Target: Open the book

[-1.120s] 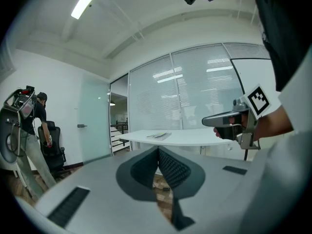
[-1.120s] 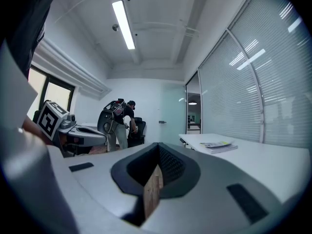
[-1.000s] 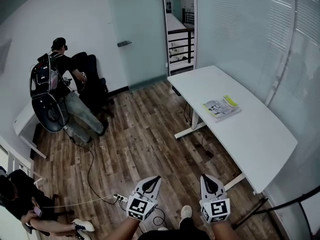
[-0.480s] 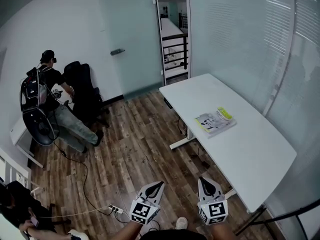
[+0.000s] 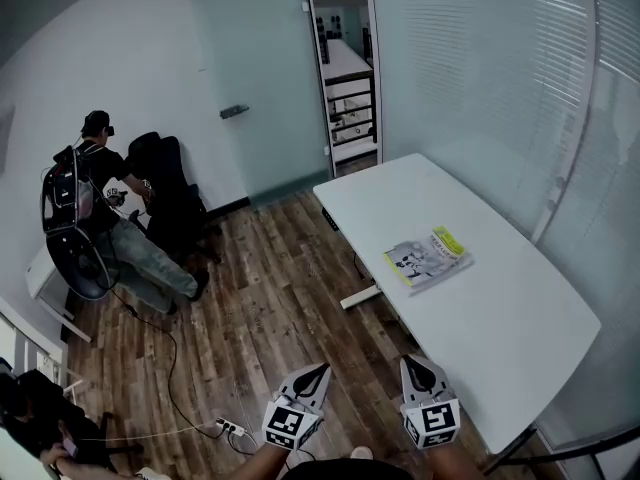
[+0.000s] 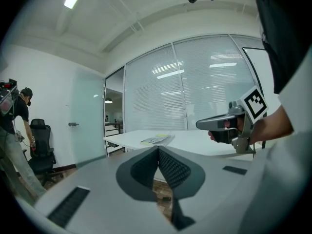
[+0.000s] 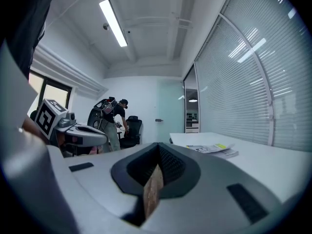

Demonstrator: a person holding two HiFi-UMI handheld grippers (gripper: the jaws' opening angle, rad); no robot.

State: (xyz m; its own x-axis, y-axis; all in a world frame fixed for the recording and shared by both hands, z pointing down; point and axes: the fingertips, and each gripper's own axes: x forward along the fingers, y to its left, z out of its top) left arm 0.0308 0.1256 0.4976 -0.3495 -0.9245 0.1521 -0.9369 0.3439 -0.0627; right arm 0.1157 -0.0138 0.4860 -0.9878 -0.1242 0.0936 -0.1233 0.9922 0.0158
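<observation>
The book (image 5: 428, 259), a thin closed volume with a white and yellow cover, lies flat on the white table (image 5: 500, 308), near its left long edge. Both grippers hang over the wooden floor short of the table's near end, well apart from the book. My left gripper (image 5: 312, 375) is shut with nothing in it, and so is my right gripper (image 5: 415, 365). In the left gripper view the jaws (image 6: 159, 148) meet at the tips and the book (image 6: 156, 140) lies far ahead. In the right gripper view the shut jaws (image 7: 158, 144) point past the book (image 7: 212, 149).
A person with a backpack (image 5: 95, 208) stands by a black chair (image 5: 170, 198) at the far left. Another person (image 5: 30, 428) sits at the bottom left. Cables and a power strip (image 5: 230, 428) lie on the floor. A glass wall with blinds runs behind the table.
The view has moved forward: the table and book have drifted left and closer in the head view. Both grippers stay shut and keep their places at the bottom.
</observation>
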